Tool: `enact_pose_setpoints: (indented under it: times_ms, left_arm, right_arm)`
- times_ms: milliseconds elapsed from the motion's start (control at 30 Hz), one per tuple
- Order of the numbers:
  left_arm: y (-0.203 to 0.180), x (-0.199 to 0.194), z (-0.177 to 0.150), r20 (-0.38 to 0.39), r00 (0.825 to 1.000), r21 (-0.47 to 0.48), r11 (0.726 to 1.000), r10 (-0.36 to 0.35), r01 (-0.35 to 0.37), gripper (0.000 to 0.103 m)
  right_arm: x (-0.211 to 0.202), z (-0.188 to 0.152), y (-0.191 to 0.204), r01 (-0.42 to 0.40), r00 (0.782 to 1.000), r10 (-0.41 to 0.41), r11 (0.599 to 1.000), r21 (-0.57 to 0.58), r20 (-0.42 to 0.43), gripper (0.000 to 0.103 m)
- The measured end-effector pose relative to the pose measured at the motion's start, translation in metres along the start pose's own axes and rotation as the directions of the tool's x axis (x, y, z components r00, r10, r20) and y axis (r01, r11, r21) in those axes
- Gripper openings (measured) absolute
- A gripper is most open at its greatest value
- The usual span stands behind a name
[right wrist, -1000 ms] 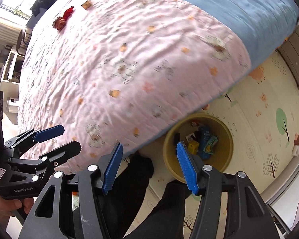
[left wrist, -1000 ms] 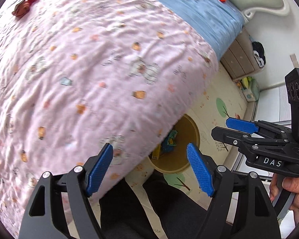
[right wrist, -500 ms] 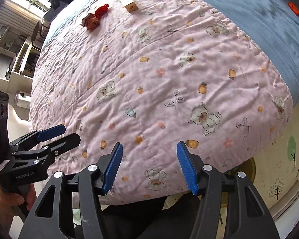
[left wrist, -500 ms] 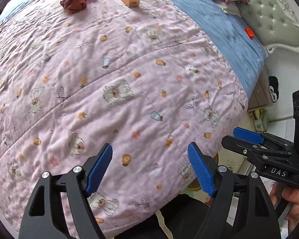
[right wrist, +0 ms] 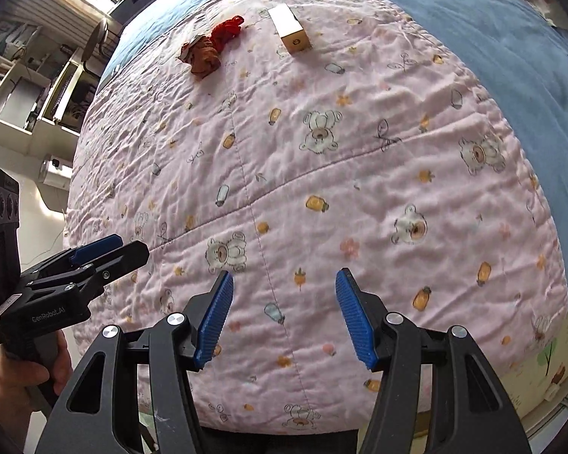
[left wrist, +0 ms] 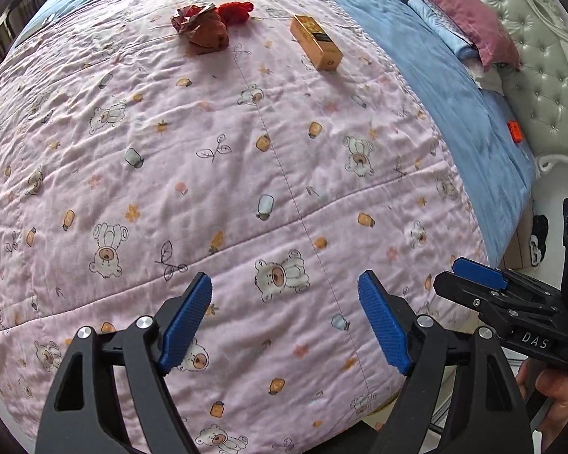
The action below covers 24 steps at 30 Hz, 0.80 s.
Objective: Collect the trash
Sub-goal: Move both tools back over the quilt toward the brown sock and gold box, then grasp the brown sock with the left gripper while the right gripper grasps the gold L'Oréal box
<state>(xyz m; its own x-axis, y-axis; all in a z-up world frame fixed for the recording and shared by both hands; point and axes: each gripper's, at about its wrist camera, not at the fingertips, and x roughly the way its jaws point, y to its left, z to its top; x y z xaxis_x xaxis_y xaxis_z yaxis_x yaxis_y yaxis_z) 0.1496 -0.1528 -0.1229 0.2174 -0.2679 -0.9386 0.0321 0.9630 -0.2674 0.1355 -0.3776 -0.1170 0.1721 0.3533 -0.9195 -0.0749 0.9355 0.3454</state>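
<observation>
On the far part of the pink bear-print quilt (left wrist: 246, 174) lie a crumpled brown wrapper (left wrist: 202, 28), a red crumpled scrap (left wrist: 236, 10) beside it, and a small gold box (left wrist: 316, 42). The same wrapper (right wrist: 202, 56), red scrap (right wrist: 229, 30) and box (right wrist: 291, 34) show in the right wrist view. My left gripper (left wrist: 286, 321) is open and empty above the quilt's near edge. My right gripper (right wrist: 284, 316) is open and empty, also far from the trash. Each gripper shows in the other's view: the right gripper (left wrist: 484, 276) at the right, the left gripper (right wrist: 102, 249) at the left.
A blue sheet (left wrist: 454, 94) lies right of the quilt, with pillows (left wrist: 462, 19) and a tufted headboard (left wrist: 541, 60). A small orange item (left wrist: 515, 130) sits on the sheet. Shelves (right wrist: 26, 87) stand at left. A patterned floor mat (right wrist: 545, 370) lies at right.
Both views swung up from the floor bin to the top of the bed; the bin has dropped out of sight and the trash items look nearer. Both grippers stayed open.
</observation>
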Motion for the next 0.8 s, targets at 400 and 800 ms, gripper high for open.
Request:
enact_pose_setpoints:
  times_ms: [400,800]
  left_arm:
    - [0.013,0.038,0.079,0.033,0.998,-0.173,0.983,0.061,-0.055,0.08]
    - [0.042,0.092,0.172,0.047,0.994,-0.177,0.981,0.094,-0.084,0.08]
  right_arm:
    - [0.048,0.112,-0.016,-0.048,0.998,0.043,0.99,-0.129,-0.045,0.056]
    - [0.091,0.194,-0.018,-0.047,0.999,0.047,0.994,-0.1,0.004,0.059]
